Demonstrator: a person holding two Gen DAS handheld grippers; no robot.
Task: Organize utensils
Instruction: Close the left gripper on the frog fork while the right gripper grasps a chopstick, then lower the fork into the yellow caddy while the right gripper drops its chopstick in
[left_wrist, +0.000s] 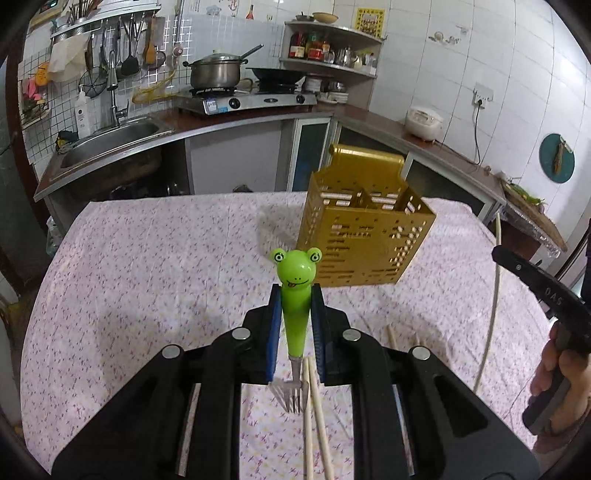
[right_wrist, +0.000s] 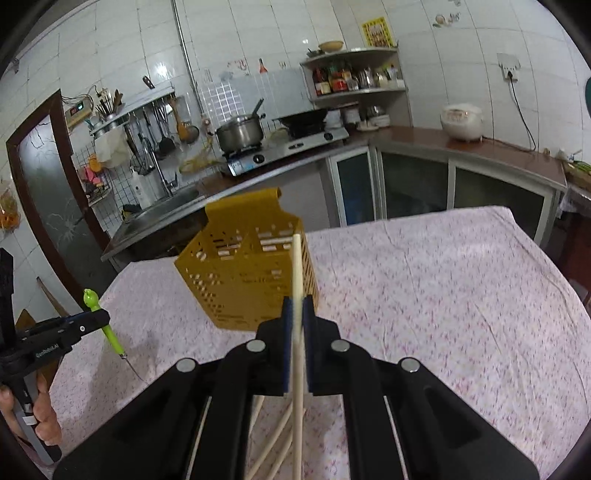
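A: While both hands are up over the table, where does each utensil sit?

B: The left gripper (left_wrist: 295, 295) pinches the green frog-handled fork (left_wrist: 295, 295) by its handle, frog head pointing away, tines hanging back toward the camera. The right gripper (right_wrist: 296, 310) has its pads pressed together on a single chopstick (right_wrist: 297, 266), which runs out past the fingertips toward the far side.

A: And the holder?

B: The gold perforated utensil caddy (left_wrist: 364, 236) stands on the floral tablecloth (left_wrist: 147, 258), on the far side of both grippers; in the left wrist view it sits just right of the fork's head. It has a divider inside, so there are at least two compartments.

A: What could go wrong from here?

B: My guess is the fork goes in first. It is held handle-forward, so the frog head would enter the caddy, and if the wrist tilts badly the wide head may catch on the rim or the divider. The caddy looks light; a push on its wall could tip or slide it on the cloth.

A: The chopstick?

B: It is thin and smooth, gripped at one spot only, so it could pivot between the pads and miss the opening. More loose chopsticks (left_wrist: 314, 406) lie on the cloth near the camera, below the grippers.

A: Could the hands collide?

B: Possibly. Both aim at the same narrow caddy, and the right gripper already shows at the right edge of the left view.
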